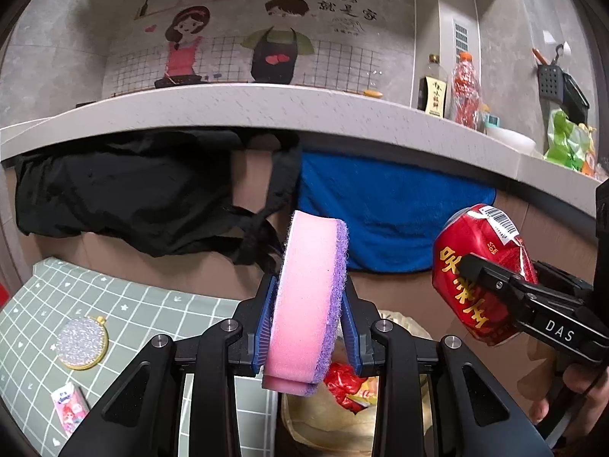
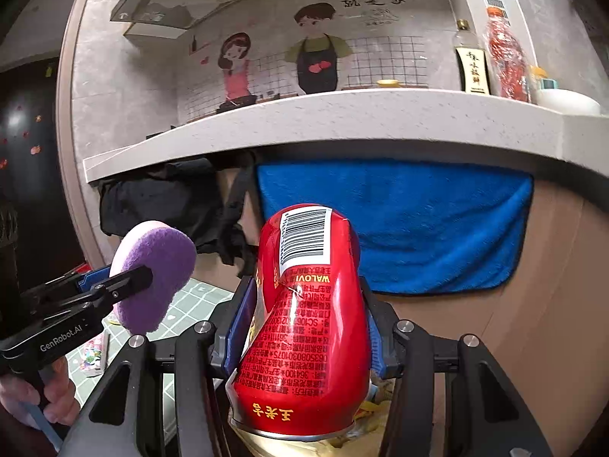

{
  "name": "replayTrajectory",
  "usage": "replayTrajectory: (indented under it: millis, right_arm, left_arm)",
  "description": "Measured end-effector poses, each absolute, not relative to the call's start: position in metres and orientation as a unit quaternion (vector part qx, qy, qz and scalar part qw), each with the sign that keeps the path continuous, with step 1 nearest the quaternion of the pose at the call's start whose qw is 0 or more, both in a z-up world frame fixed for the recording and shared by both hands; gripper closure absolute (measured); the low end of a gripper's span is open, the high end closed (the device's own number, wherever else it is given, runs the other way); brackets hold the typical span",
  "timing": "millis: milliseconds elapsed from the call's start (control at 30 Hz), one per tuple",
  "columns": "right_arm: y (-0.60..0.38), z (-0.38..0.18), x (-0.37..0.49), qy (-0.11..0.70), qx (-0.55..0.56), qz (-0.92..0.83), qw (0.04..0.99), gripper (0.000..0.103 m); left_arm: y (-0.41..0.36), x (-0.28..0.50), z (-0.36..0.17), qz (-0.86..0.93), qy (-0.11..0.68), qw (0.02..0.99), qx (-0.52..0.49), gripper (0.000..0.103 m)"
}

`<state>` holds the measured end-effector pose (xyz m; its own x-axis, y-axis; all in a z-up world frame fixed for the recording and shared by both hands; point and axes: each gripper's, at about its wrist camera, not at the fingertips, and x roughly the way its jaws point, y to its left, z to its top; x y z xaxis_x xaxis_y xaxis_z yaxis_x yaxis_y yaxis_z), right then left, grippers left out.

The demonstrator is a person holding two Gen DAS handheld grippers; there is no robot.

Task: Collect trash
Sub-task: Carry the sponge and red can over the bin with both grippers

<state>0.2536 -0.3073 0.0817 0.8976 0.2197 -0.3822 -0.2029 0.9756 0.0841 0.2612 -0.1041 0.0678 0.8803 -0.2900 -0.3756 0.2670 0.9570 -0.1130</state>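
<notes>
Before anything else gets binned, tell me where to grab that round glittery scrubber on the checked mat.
Take the round scrubber by its gold rim, from above, one tong finger on each opposite edge. It lies flat on the checked mat, so its sides offer little to pinch.

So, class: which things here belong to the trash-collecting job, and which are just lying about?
Job:
- pink sponge, in left gripper
- dented red can, in right gripper
- trash bag below

Lying about:
- blue towel
- black cloth
- bottles on counter
- round scrubber

Bag (image 1: 342,419) mostly hidden behind sponge (image 1: 308,304)
</notes>
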Motion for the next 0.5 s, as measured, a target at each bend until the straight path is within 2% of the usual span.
replayTrajectory:
  millis: [500]
  right_arm:
    - [-0.325,0.055,0.261,0.222,0.035,0.095,0.97,0.055]
  left_arm:
    - [-0.127,0.287,0.04,-0.164,0.232,0.958,-0.031,0.07]
